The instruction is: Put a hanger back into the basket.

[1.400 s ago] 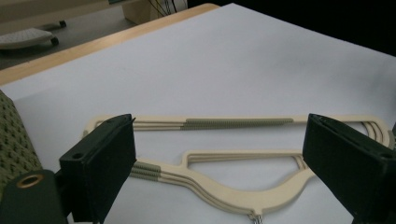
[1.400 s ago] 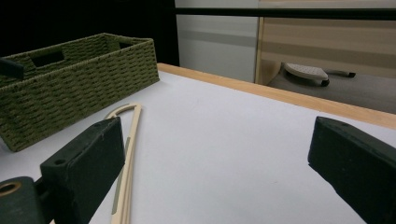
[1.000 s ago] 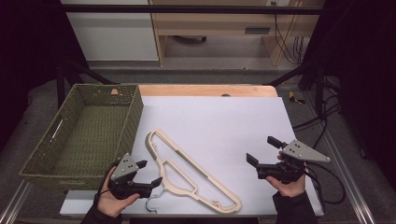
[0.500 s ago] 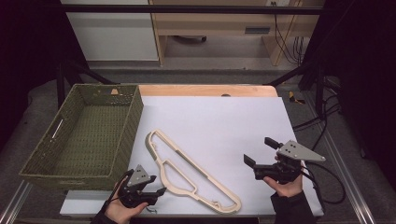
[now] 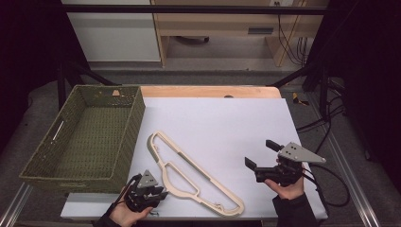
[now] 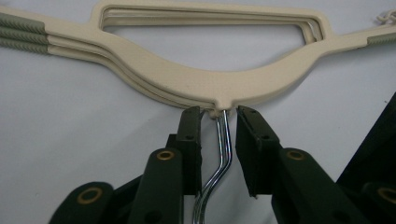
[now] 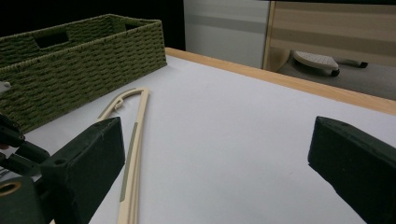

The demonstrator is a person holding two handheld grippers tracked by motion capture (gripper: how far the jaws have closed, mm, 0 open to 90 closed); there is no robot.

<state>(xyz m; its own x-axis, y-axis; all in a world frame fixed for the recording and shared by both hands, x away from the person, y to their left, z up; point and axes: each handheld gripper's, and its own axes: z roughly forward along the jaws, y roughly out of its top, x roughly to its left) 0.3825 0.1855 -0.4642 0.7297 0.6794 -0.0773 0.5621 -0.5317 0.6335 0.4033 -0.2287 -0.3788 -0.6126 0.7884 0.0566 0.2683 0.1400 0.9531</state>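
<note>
Jaws of the left gripper (image 6: pixel 219 135) have just been closing and now stand narrow on either side of the chrome hook (image 6: pixel 223 144) of the hangers (image 6: pixel 205 84), with a sliver of gap visible at each pad, so the grip looks nearly made but not yet firm. Straight ahead of those jaws lie the hangers themselves, a stack of what look like three cream plastic ones, flat on the white surface (image 5: pixel 227 123), their smooth curved shoulders ending in ribbed grey-green grips. The hook is a thin, shiny bent wire that runs back between the pads. Well off to that gripper's side stands the basket (image 5: pixel 80 137), woven of coarse olive cord, rectangular, with cut-out handles and nothing in it. The right gripper (image 5: pixel 265 156) hovers above the surface with its jaws wide and nothing between them, the far end of the hangers ahead and to its left. As a judgement, the work is at its start: the pick-up is about to be secured, and lifting and carrying the hangers, probably to the basket, is still to come.
</note>
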